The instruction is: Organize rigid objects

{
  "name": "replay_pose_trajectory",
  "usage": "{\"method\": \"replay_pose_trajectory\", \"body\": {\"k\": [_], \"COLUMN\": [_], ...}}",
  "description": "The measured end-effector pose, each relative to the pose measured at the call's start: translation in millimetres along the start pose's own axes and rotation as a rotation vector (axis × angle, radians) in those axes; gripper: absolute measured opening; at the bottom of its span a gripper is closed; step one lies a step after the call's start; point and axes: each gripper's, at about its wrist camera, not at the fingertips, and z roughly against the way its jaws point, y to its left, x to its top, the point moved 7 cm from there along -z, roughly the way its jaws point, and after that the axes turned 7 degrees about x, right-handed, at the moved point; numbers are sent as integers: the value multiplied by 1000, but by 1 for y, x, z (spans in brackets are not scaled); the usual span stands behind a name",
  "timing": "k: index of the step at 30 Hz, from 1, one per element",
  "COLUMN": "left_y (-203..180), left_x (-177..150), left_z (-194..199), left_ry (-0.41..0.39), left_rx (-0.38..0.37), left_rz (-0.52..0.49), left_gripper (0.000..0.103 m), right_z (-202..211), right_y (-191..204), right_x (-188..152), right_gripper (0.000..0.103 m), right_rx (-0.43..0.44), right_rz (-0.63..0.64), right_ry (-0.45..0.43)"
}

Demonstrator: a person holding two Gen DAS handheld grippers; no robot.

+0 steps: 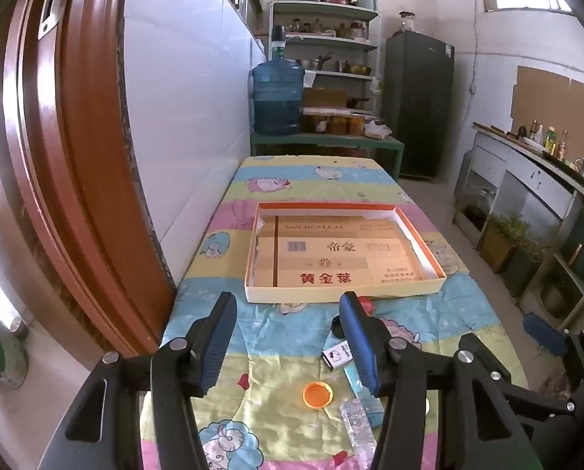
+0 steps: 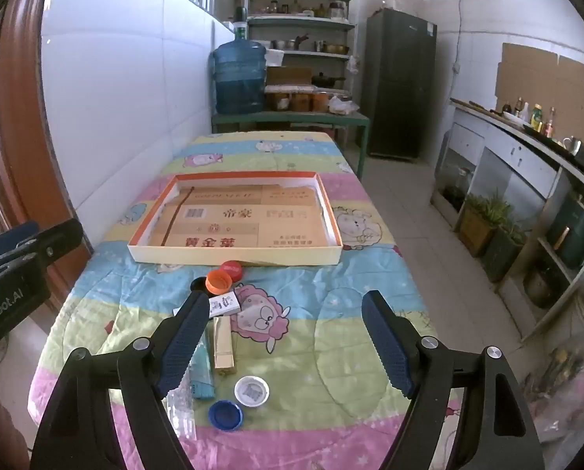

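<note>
On the quilted table (image 2: 331, 313), caps and small boxes (image 2: 221, 305) lie clustered before the empty tray (image 2: 237, 252). Both the left gripper (image 1: 288, 333) and right gripper (image 2: 288, 337) hover wide open, holding nothing. Crowding risks 1 finger nudging a neighbour, such as the orange cap (image 2: 219, 281), and round caps may slip.

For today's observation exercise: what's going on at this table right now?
A person holds two open grippers, left gripper and right gripper, above a cartoon-print tablecloth. Neither holds anything. Bottle caps and small boxes lie loose in front of the shallow cardboard tray, which holds no items yet.
</note>
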Motion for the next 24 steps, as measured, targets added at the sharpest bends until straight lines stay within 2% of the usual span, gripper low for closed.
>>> {"method": "replay_pose_trajectory", "body": {"k": [5, 24], "left_y": [-5, -9], "left_x": [-6, -13], "left_z": [2, -11], "left_ry": [17, 53], "left_rx": [-28, -4], "left_rz": [-2, -29], "left_gripper": [55, 55], "right_z": [-1, -3], "right_y": [-1, 1], "right_x": [-1, 5], "right_gripper": [81, 81], "right_rx": [1, -1], "right_rz": [-4, -7], "right_ry": [-7, -26]}}
